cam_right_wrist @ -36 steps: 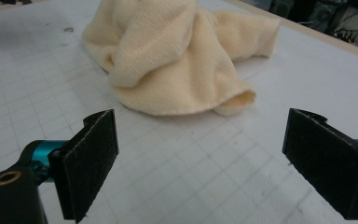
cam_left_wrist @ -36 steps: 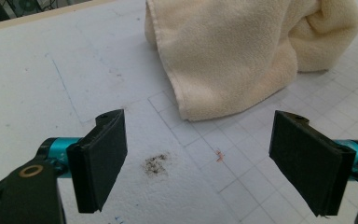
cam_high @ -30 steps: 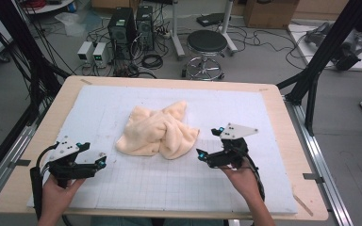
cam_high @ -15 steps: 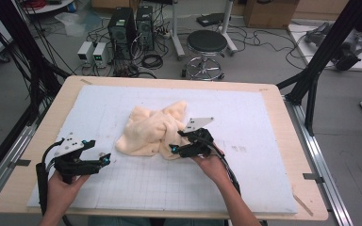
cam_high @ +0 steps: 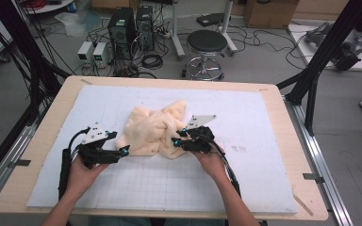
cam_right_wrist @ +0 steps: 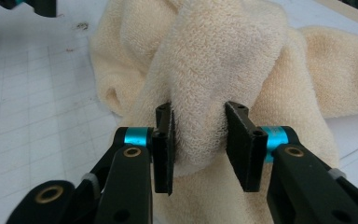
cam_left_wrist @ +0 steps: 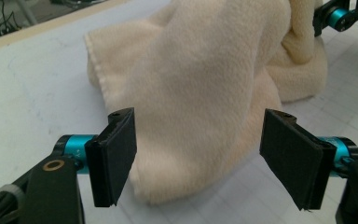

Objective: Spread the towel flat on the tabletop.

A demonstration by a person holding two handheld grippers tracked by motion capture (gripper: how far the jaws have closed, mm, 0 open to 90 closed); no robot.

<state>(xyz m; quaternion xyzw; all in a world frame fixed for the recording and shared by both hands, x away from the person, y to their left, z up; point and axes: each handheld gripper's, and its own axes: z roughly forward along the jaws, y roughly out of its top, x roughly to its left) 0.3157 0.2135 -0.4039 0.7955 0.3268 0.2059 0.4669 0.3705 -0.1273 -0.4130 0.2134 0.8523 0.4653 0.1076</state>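
The cream towel (cam_high: 155, 132) lies crumpled mid-table (cam_high: 264, 188), so we pinch a raised fold in our right claw (cam_right_wrist: 198, 140) to lift it, while our left claw (cam_left_wrist: 198, 154) waits spread at its near edge.

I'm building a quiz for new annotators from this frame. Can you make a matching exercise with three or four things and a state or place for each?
Things:
1. left gripper
2. right gripper
3. towel
4. stool

States or places:
A. crumpled in a heap on the white mat
B. jaws wide apart, a towel edge between them, not pinched
C. on the floor beyond the table
D. jaws closed in on a thick fold of towel

Pairs: 1-B, 2-D, 3-A, 4-C
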